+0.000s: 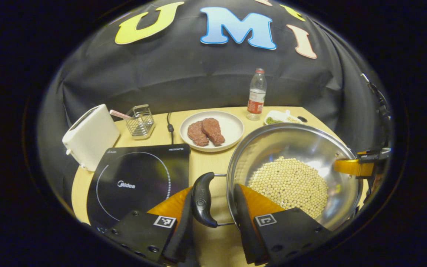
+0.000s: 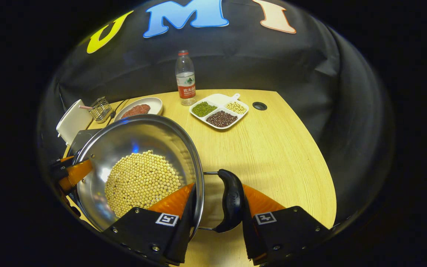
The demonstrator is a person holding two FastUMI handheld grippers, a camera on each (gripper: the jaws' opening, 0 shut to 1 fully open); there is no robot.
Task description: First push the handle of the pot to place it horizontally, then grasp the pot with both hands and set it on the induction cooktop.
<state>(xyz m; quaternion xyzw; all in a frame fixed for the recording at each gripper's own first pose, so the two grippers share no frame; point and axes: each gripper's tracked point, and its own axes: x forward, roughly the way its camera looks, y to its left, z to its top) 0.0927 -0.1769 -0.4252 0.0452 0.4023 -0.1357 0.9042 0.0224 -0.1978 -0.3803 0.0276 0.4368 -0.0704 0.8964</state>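
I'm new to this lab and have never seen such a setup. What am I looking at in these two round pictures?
A person holds a two-finger grasping tool in each hand; a fisheye camera rides on each.

In the left gripper view, the left tool straddles the pot rim and its black left handle. In the right gripper view, the right tool does the same at the right handle. Whether the fingers press is unclear.

The pot holds pale beans. On the wooden table are an induction cooktop, a white toaster, a wire basket, a plate of meat, a water bottle and a divided dish of beans.
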